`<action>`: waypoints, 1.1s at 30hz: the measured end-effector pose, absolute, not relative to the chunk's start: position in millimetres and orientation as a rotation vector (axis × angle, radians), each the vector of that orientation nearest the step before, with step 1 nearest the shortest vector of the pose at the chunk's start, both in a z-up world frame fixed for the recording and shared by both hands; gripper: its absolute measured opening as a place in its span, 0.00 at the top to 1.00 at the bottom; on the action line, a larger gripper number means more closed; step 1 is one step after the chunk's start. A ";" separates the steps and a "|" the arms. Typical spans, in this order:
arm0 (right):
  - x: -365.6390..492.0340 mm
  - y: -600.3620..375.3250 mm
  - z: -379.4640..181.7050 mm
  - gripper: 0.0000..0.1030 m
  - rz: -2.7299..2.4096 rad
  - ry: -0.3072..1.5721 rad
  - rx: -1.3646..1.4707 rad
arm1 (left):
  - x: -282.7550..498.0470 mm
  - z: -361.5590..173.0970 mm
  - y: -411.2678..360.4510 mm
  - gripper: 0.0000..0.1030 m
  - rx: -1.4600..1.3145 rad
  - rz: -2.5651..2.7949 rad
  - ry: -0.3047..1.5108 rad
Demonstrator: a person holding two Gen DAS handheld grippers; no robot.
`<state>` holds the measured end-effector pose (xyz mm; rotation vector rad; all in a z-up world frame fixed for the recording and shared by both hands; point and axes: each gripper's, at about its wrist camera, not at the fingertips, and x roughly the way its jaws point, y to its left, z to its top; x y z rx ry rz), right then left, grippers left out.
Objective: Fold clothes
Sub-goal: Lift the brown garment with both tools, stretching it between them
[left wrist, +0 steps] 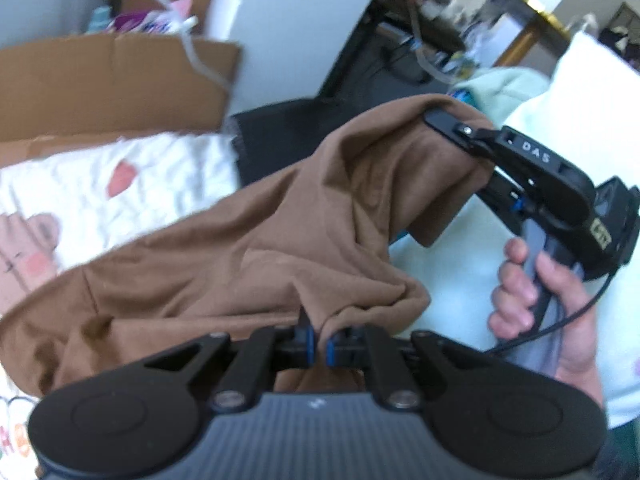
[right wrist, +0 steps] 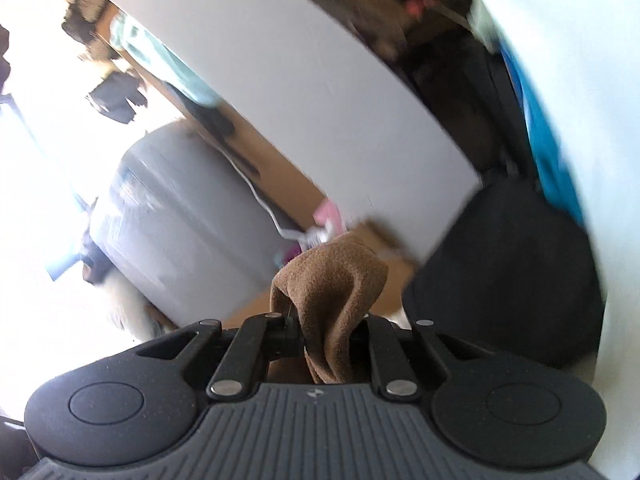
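A brown garment [left wrist: 256, 240] hangs stretched between both grippers above the bed. My left gripper [left wrist: 319, 346] is shut on one bunched edge of it, close to the camera. The right gripper [left wrist: 460, 132] is seen at upper right in the left wrist view, held by a hand [left wrist: 532, 288], its fingers clamped on the other edge of the cloth. In the right wrist view that gripper [right wrist: 326, 340] points nearly level, and a fold of the brown garment [right wrist: 332, 288] sticks up from between its shut jaws.
A white quilt with pink prints [left wrist: 100, 196] covers the bed on the left. A pale mint blanket [left wrist: 496, 92] and a white pillow [left wrist: 580, 92] lie to the right. A cardboard box [left wrist: 112, 84] stands behind, a black bag [right wrist: 508, 272] and a white wall panel [right wrist: 304, 92] ahead.
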<state>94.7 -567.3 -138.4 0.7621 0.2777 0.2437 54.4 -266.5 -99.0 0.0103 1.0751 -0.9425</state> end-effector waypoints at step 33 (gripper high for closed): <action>164.8 -455.2 -189.0 0.91 0.408 0.714 0.817 | 125.3 -233.5 -102.2 0.93 0.185 -0.841 1.324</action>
